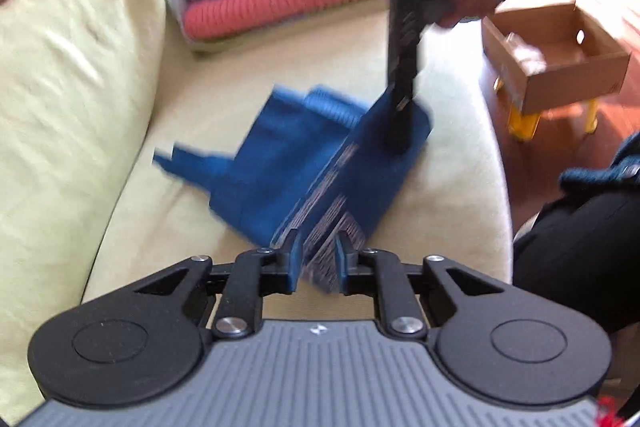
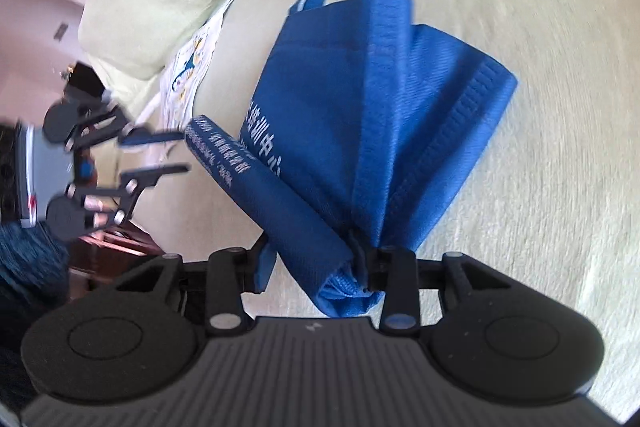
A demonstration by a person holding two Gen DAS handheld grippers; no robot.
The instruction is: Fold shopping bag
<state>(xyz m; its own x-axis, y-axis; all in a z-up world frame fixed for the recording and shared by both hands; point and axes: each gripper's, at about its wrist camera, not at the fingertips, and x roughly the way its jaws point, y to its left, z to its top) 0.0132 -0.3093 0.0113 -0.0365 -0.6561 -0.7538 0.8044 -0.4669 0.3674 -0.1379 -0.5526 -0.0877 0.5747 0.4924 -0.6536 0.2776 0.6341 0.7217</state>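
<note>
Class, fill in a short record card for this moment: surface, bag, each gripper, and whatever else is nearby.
surface: pale green sofa
bag: blue shopping bag, partly folded, handles lying away from the grippers
left gripper: a printed fold of the bag between its fingers
right gripper: shut on a bunched bag corner
nearby: folded knitwear stacked on the sofa; open cardboard box on a yellow stool

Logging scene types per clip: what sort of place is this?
Most likely a home living room: a pale green sofa, folded knitwear stacked on it, and a cardboard box over a wooden floor.
</note>
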